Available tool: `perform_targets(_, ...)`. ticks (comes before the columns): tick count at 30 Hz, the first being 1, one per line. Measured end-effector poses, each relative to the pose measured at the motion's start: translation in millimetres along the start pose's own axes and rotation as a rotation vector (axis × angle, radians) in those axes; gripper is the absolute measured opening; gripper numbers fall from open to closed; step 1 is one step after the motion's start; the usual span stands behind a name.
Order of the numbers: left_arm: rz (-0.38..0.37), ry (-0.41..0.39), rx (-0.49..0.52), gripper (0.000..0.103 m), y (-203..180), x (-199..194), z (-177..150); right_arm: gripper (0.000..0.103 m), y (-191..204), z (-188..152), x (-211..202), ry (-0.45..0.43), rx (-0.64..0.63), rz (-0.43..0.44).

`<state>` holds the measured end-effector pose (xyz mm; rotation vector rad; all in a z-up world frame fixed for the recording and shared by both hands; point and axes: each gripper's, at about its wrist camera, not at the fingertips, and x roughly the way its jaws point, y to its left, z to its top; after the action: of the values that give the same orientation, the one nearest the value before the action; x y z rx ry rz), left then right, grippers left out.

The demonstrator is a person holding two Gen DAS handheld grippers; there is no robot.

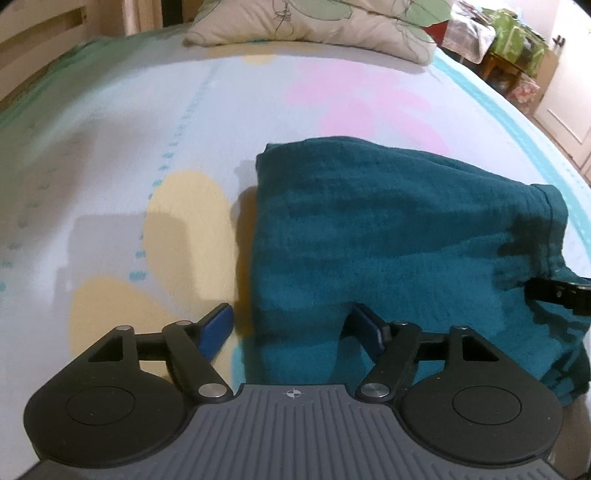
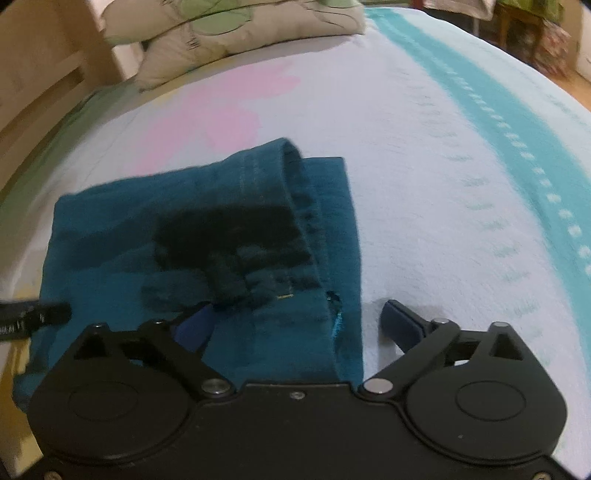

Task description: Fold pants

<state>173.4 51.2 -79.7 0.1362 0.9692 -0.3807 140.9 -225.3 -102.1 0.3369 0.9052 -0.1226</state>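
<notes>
Hiding under pants (image 2: 199,236) — right gripper's (image 2: 299,321) left finger.

Both cams ride low over the bed (image 1: 110,122), looking forward along their own fingers toward the pillow (image 1: 306,22) at the far end. The left wrist view sits close behind the near-left corner of the teal pants (image 1: 369,229); the right wrist view sits just as close at their near-right edge. Both share the pants (image 2: 184,229), pillow (image 2: 221,33), pink sheet print and each other's tip.
</notes>
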Motion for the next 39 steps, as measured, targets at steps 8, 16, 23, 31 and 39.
perform_targets(8, -0.019, -0.037, -0.041, 0.076, 5, 8, 10, 0.101, -1, 3, 0, -0.022, 0.050, 0.065)
perform_targets(16, -0.067, -0.031, 0.019, 0.083, -8, 17, 22, 0.101, -26, 8, -1, -0.026, 0.214, 0.193)
perform_targets(23, -0.090, -0.024, -0.037, 0.064, -12, 25, 35, 0.095, -40, 7, 1, -0.026, 0.283, 0.266)
perform_targets(31, 0.002, -0.049, -0.062, 0.014, -18, -5, 38, 0.030, -30, 1, -14, -0.024, 0.206, 0.257)
perform_targets(39, 0.073, -0.108, -0.053, 0.011, 16, -42, 34, 0.026, 27, 21, -30, -0.031, 0.086, 0.344)
